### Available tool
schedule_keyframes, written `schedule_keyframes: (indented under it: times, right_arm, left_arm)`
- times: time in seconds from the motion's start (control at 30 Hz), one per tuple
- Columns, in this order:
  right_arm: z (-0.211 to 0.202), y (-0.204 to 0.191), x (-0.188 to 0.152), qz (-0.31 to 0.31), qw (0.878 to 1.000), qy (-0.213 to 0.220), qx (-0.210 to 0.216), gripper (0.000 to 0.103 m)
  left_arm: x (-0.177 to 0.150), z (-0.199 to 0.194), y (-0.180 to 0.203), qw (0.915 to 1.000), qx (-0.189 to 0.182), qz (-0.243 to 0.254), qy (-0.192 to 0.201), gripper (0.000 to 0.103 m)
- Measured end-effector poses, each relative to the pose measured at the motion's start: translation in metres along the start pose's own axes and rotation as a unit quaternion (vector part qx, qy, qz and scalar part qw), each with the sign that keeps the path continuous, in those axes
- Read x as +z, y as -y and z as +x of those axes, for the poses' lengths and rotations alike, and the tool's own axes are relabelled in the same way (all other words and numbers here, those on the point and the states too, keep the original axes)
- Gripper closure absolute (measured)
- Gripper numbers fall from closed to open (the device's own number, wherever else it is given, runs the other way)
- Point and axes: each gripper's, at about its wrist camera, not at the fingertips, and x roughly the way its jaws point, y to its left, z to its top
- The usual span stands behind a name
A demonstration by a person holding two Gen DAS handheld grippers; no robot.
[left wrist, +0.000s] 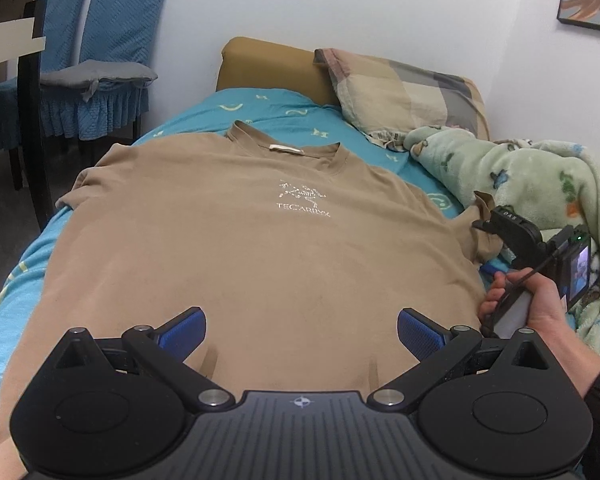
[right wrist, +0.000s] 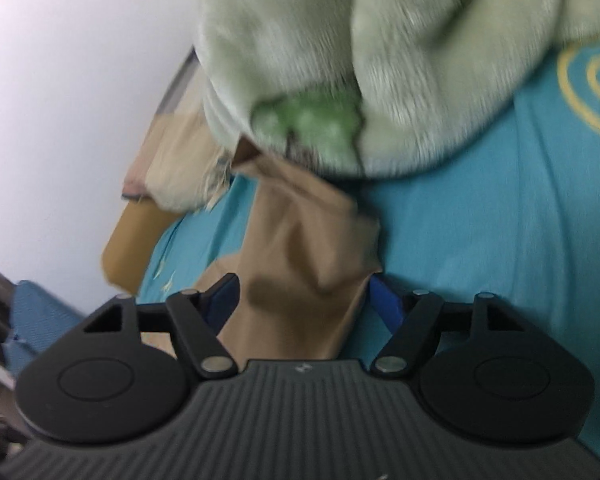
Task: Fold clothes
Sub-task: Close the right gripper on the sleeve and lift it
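Note:
A tan T-shirt (left wrist: 260,248) with a white chest logo lies face up and spread flat on the bed, collar toward the headboard. My left gripper (left wrist: 302,330) is open and empty, low over the shirt's bottom hem. My right gripper (right wrist: 304,300) is open, its blue pads on either side of the bunched tan right sleeve (right wrist: 304,240). The sleeve lies between the jaws, not pinched. In the left wrist view the right gripper (left wrist: 490,226) sits at the shirt's right sleeve, held by a hand.
The bed has a turquoise sheet (left wrist: 204,112). A fluffy green blanket (left wrist: 532,188) is heaped on the right, close over the sleeve (right wrist: 340,60). A patchwork pillow (left wrist: 400,88) leans on the tan headboard. Blue-covered chairs (left wrist: 100,60) stand to the left of the bed.

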Motion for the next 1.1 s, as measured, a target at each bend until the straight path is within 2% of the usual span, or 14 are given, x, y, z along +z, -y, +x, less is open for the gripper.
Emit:
schedule_keyframes:
  times: [0.07,0.2,0.3,0.37,0.47,0.53,0.57,0.6,0.63,0.7,0.87,0.97,1.1]
  right_arm:
    - [0.001,-0.005,0.001,-0.021,0.999,0.027,-0.023,0.028]
    - [0.011,-0.018,0.010,-0.085,0.992,0.053,-0.073,0.025]
    - [0.031,-0.011,0.023,-0.103,0.994,0.019,-0.044,0.026]
    - [0.046,-0.008,0.031,-0.113,0.993,-0.028,0.009,0.027]
    - [0.065,-0.008,0.039,-0.109,0.986,-0.092,0.088,0.030]
    - [0.074,-0.013,0.039,-0.102,0.985,-0.102,0.091,0.033]
    - [0.079,-0.019,0.039,-0.106,0.985,-0.109,0.076,0.046]
    - [0.084,-0.027,0.039,-0.112,0.985,-0.118,0.058,0.074]
    - [0.089,-0.034,0.039,-0.118,0.984,-0.126,0.039,0.086]
    - [0.084,-0.057,0.041,-0.160,0.981,-0.109,0.017,0.092]
    - [0.036,-0.130,0.044,-0.250,0.967,-0.041,0.003,0.093]
    - [0.009,-0.186,0.033,-0.314,0.950,-0.005,0.001,0.093]
    - [-0.021,-0.251,-0.005,-0.399,0.917,0.018,0.005,0.092]
  left_arm:
    - [0.000,0.003,0.002,1.0000,-0.001,-0.002,-0.005,0.000]
    - [-0.002,0.003,0.006,0.9999,0.000,0.008,-0.006,0.000]
    - [-0.002,0.003,0.010,0.9999,-0.004,0.010,-0.007,0.000]
    - [-0.001,0.003,0.013,0.9999,-0.007,0.010,-0.007,0.000]
    - [0.004,0.000,0.014,0.9999,-0.008,0.008,-0.001,0.000]
    - [0.010,-0.004,0.012,0.9999,-0.006,0.004,0.007,0.000]
    - [0.013,-0.006,0.011,0.9999,-0.005,0.002,0.012,0.000]
    - [0.016,-0.008,0.009,0.9999,-0.003,0.001,0.016,0.000]
    - [0.020,-0.011,0.008,0.9998,-0.002,-0.001,0.020,0.000]
    - [0.026,-0.015,0.006,0.9996,0.000,-0.005,0.029,0.000]
    - [0.044,-0.036,-0.009,0.9979,0.008,-0.022,0.060,0.000]
    - [0.056,-0.055,-0.024,0.9961,0.022,-0.023,0.082,0.000]
    - [0.064,-0.073,-0.046,0.9938,0.053,-0.014,0.097,0.000]
